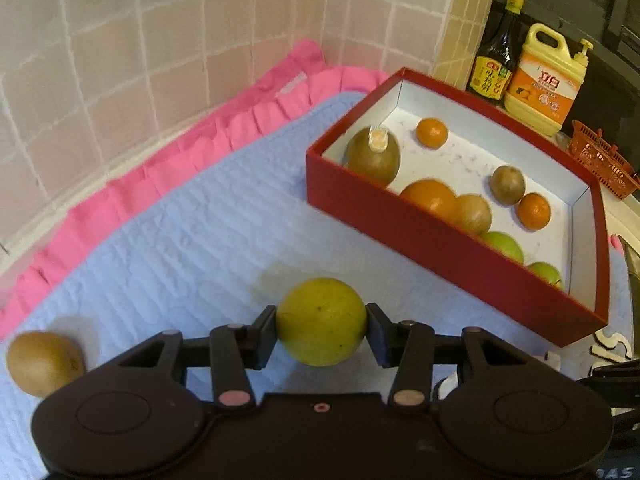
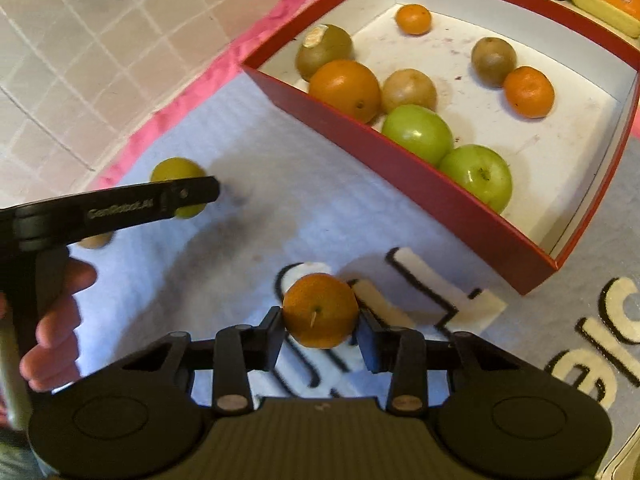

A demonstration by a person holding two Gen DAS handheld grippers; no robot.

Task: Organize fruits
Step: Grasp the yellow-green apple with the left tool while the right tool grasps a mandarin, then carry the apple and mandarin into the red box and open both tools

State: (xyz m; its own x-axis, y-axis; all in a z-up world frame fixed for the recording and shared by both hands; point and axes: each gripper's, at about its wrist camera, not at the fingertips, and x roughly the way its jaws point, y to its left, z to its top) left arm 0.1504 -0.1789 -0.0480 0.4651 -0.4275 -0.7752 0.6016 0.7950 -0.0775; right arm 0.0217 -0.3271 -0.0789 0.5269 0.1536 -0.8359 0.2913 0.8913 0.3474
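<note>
My left gripper (image 1: 321, 322) is shut on a yellow-green fruit (image 1: 321, 320) and holds it above the blue mat (image 1: 180, 248). It also shows from the side in the right wrist view (image 2: 188, 196), with the same fruit (image 2: 176, 172). My right gripper (image 2: 320, 312) is shut on a small orange (image 2: 320, 310) above the mat. A red box (image 1: 440, 240) with a white inside holds several fruits: oranges, brown kiwis and green apples; it also shows in the right wrist view (image 2: 400, 168). A brown kiwi (image 1: 44, 362) lies loose on the mat at the left.
A tiled wall (image 1: 120, 80) and a pink cloth (image 1: 160, 168) run along the left. A dark sauce bottle (image 1: 494, 60), a yellow detergent jug (image 1: 544, 80) and an orange basket (image 1: 600, 160) stand behind the box. White letters (image 2: 432, 288) mark the mat.
</note>
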